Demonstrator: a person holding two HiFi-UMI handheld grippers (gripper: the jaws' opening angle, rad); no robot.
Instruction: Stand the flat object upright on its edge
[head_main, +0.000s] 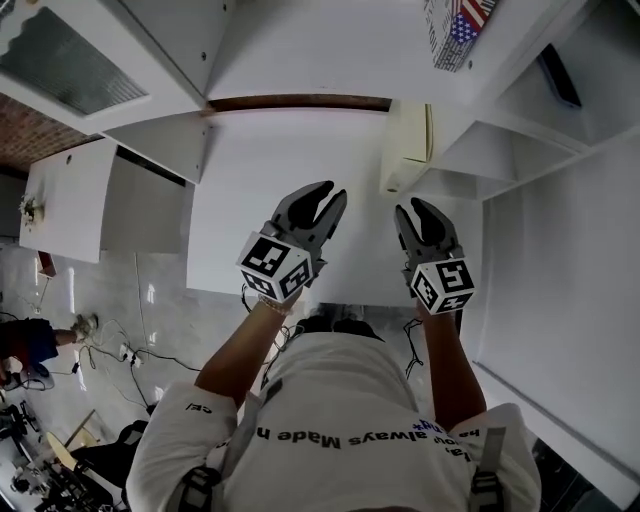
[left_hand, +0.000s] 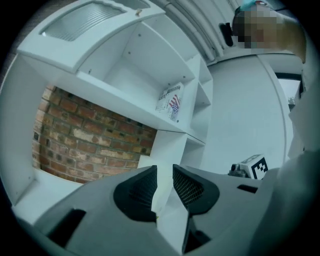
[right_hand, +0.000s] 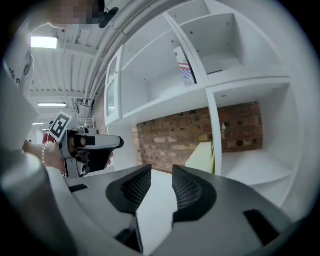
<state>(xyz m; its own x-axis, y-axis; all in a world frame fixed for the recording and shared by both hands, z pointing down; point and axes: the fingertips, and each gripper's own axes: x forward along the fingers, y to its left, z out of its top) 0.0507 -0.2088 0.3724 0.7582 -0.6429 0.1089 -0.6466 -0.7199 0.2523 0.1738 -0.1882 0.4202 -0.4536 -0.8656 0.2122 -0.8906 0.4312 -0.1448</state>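
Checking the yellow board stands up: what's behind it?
The yellow board stands on edge with a white shelf divider right behind it and a brick wall further back. Whether it leans on the divider is covered.

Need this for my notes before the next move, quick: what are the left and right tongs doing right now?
Left tongs: slightly open, nothing between them.
Right tongs: slightly open, nothing between them.
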